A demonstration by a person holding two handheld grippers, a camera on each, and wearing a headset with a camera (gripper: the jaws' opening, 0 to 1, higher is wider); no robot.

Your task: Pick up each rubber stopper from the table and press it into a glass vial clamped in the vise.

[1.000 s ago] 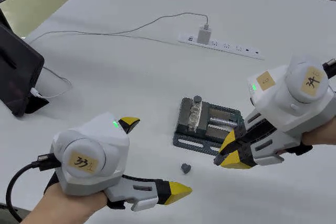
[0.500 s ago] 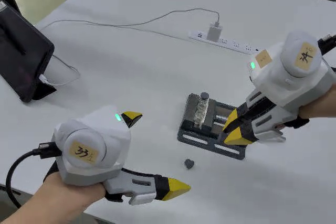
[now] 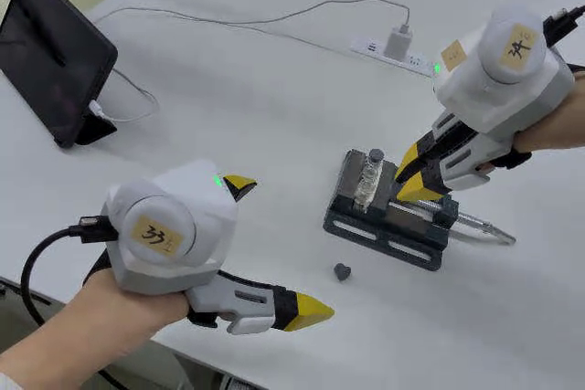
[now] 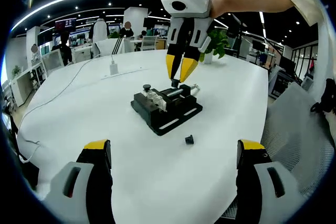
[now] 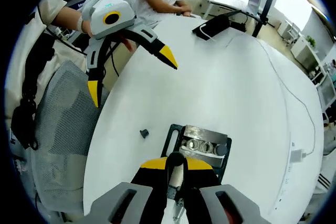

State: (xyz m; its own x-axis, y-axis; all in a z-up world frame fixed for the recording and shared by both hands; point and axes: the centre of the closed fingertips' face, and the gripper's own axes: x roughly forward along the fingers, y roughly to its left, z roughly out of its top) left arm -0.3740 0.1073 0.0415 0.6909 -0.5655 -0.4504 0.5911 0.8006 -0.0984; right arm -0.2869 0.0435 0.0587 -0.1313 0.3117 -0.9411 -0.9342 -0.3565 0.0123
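Note:
A clear glass vial (image 3: 367, 182) lies clamped in the black vise (image 3: 384, 230), with a dark stopper (image 3: 376, 154) in its mouth. One loose dark rubber stopper (image 3: 342, 272) lies on the white table in front of the vise, also seen as a stopper (image 4: 189, 140) and a stopper (image 5: 144, 132). My right gripper (image 3: 413, 180) hangs over the vise's right end with its jaws close together and nothing held. The vise's handle rod (image 5: 176, 179) shows under the right gripper (image 5: 175, 165). My left gripper (image 3: 274, 248) is wide open, left of the loose stopper and apart from it.
A white power strip (image 3: 393, 50) with a charger and a long cable lies at the back. A dark tablet (image 3: 55, 66) leans at the far left. The table's near edge runs just below my left hand. A mesh chair (image 5: 58, 129) stands beside the table.
My right gripper has risen from near the loose stopper and moved back to the vise's right end. The left gripper has hardly moved. The head camera has shifted.

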